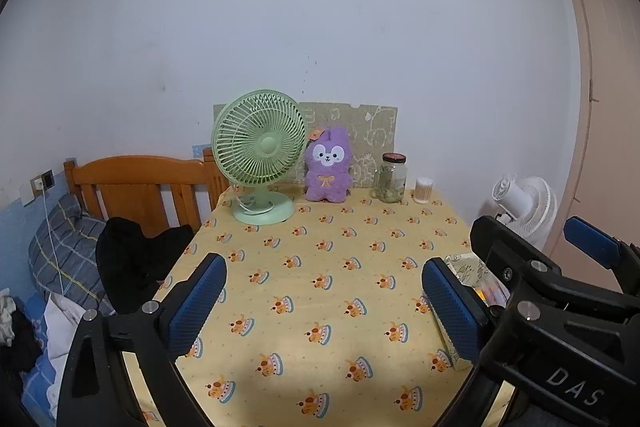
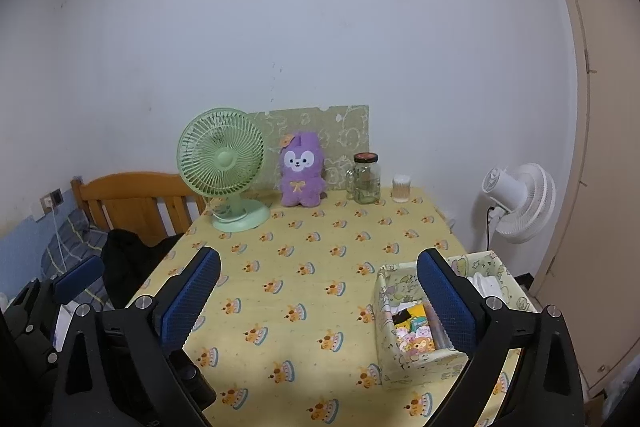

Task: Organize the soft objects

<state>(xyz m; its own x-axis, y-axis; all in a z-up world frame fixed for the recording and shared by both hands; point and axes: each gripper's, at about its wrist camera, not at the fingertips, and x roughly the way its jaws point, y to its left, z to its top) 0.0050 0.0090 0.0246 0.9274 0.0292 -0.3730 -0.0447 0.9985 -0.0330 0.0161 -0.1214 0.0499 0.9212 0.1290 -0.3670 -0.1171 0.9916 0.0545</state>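
Facing the table, we hold the left gripper and right gripper spread wide, nothing between the pads; the purple plush rabbit sits upright at twelve o'clock, well apart, against the far wall; the patterned fabric box lies at four o'clock beside the right gripper; we judge neither hand clearly nearer the plush.

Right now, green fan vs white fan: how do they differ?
The green fan stands on the table, grille facing us; the white fan stands off the table by the door, its back towards us. The green one looks larger in view. Both are round-caged fans.
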